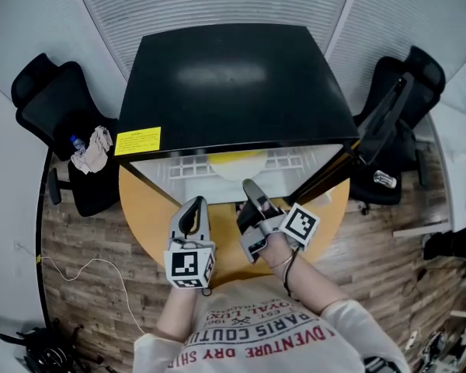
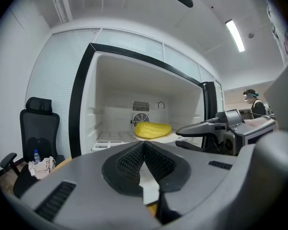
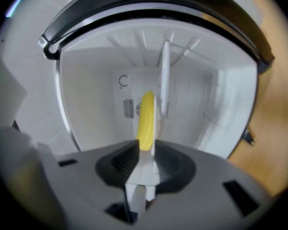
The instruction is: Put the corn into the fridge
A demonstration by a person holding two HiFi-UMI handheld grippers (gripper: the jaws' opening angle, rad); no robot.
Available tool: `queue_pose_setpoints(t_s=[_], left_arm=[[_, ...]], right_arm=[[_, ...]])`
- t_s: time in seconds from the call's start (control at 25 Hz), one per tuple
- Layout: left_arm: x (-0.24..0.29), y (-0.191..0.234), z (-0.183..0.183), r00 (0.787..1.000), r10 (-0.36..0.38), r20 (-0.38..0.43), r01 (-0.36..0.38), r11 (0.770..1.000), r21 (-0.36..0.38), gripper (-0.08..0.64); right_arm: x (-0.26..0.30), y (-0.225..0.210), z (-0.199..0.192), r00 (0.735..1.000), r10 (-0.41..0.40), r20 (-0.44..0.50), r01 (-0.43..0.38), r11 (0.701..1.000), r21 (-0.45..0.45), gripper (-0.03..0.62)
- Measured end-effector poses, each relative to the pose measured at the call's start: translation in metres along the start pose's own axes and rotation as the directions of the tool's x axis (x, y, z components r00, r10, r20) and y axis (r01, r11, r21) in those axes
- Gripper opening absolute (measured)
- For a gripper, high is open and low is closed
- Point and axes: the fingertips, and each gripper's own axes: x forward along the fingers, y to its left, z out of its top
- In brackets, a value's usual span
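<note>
The yellow corn [image 2: 152, 129] lies on a white plate [image 2: 169, 137] on the shelf inside the open black fridge [image 1: 233, 76]. In the head view only part of the corn [image 1: 237, 158] shows under the fridge's top. My right gripper [image 1: 250, 186] reaches into the fridge opening, turned on its side. Its jaws are shut on the plate's near rim [image 3: 143, 169], with the corn [image 3: 146, 120] just past the tips. My left gripper [image 1: 193, 207] hovers outside the fridge front, left of the right one, shut and holding nothing. The right gripper [image 2: 182, 135] shows at the right of the left gripper view.
The fridge stands on a round wooden table [image 1: 144, 224]. Its black door [image 1: 377, 127] swings open to the right. Black office chairs [image 1: 62, 130] stand on both sides; the left one holds a cloth and a bottle [image 1: 89, 150]. A person [image 2: 253, 104] stands far right.
</note>
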Motion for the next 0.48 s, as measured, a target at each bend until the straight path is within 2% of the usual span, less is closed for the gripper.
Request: queue_pose_setpoints(t_s=[0.04,0.12,0.32,0.4,0.48], left_arm=[[-0.002,-0.001,0.0,1.0,0.0,0.0,0.0,1.0,-0.006,0.032],[-0.008,-0.003,0.0,1.0,0.001,0.002,-0.001,1.0,-0.013,0.032],[-0.021,-0.01,0.002,1.0,-0.002,0.013,0.003,1.0,-0.011,0.032],[-0.026,-0.013,0.002,1.0,-0.004,0.017,0.005,1.0,-0.007,0.032],[-0.03,-0.019,0.002,0.999,-0.024,0.027,0.024,1.0,0.009,0.032]], right_arm=[[-0.004,-0.001,-0.002,1.0,-0.006,-0.006,0.006,1.0,-0.005,0.104],[-0.012,-0.004,-0.007,0.999,-0.031,-0.022,0.029,0.998,-0.047,0.055],[-0.031,-0.005,-0.015,0.996,-0.076,-0.056,0.062,0.975,-0.213,0.032],[-0.037,0.004,-0.018,0.996,-0.058,-0.063,0.036,0.949,-0.314,0.029],[-0.041,0.02,-0.017,0.998,-0.017,-0.054,-0.009,0.894,-0.447,0.029]])
